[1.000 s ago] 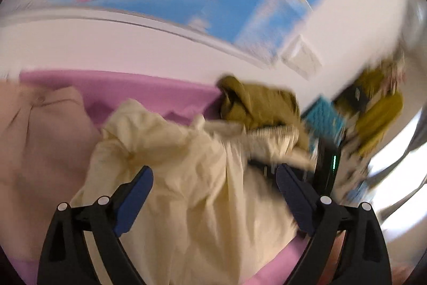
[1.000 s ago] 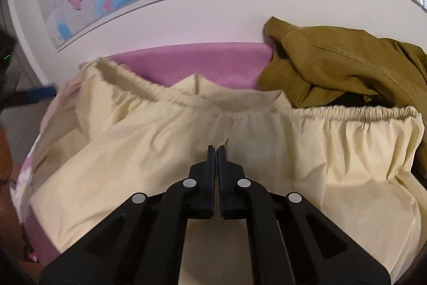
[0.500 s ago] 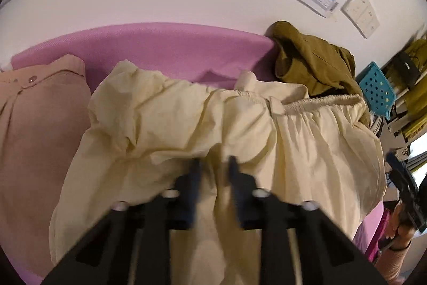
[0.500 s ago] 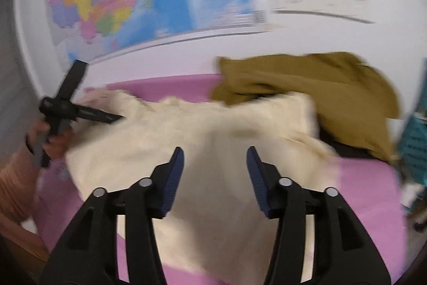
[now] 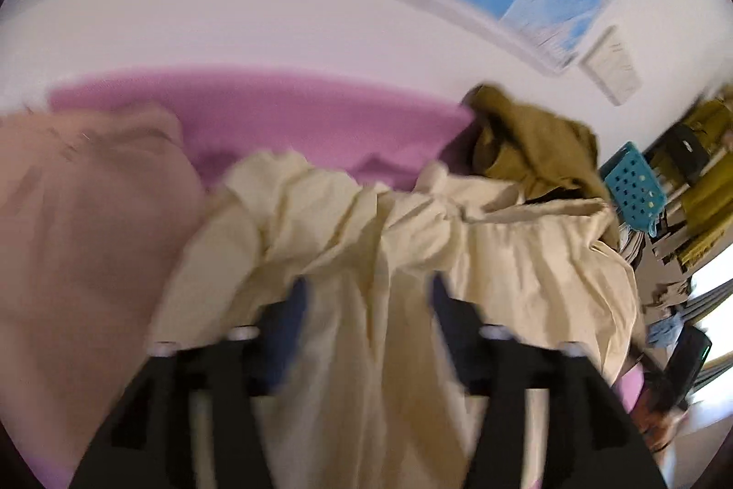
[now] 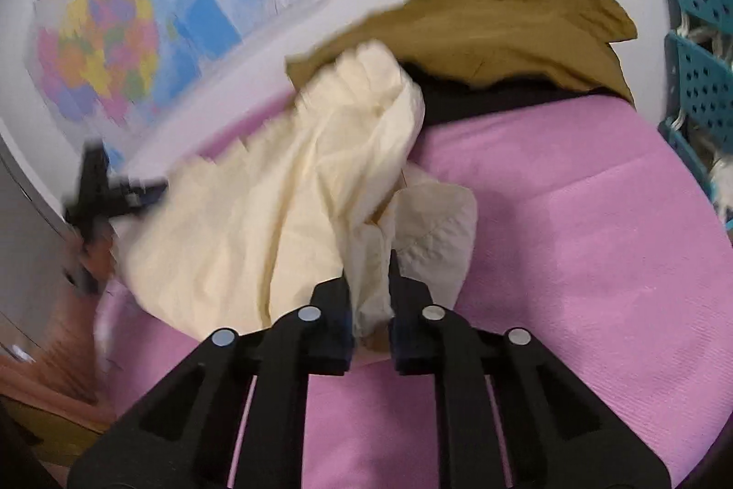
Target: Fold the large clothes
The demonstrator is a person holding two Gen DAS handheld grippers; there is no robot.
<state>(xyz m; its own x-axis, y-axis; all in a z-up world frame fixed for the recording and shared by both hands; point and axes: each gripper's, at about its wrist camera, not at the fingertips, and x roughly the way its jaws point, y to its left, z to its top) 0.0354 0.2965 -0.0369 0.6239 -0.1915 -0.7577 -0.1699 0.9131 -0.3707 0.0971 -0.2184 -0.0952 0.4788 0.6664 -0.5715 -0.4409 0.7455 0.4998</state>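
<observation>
A large cream garment [image 5: 412, 250] with an elastic waistband lies crumpled on the pink surface [image 5: 275, 113]. My left gripper [image 5: 366, 296] hovers over it with its fingers apart, blurred by motion, cloth showing between them. In the right wrist view the cream garment [image 6: 284, 195] is bunched and pulled up toward me. My right gripper [image 6: 369, 282] is shut on a fold of it just above the pink surface [image 6: 572, 241]. The left gripper [image 6: 98, 191] shows at the far left edge of the garment.
An olive-brown garment [image 6: 495, 26] lies piled at the back against the white wall, over something black. A beige-pink garment [image 5: 82, 214] lies at the left. Teal perforated baskets [image 6: 701, 44] stand at the right. A map [image 6: 137, 12] hangs on the wall.
My right gripper has closed on a fold of the cream garment and pulled it toward the right. My left gripper, nearly closed half a second ago, has opened.
</observation>
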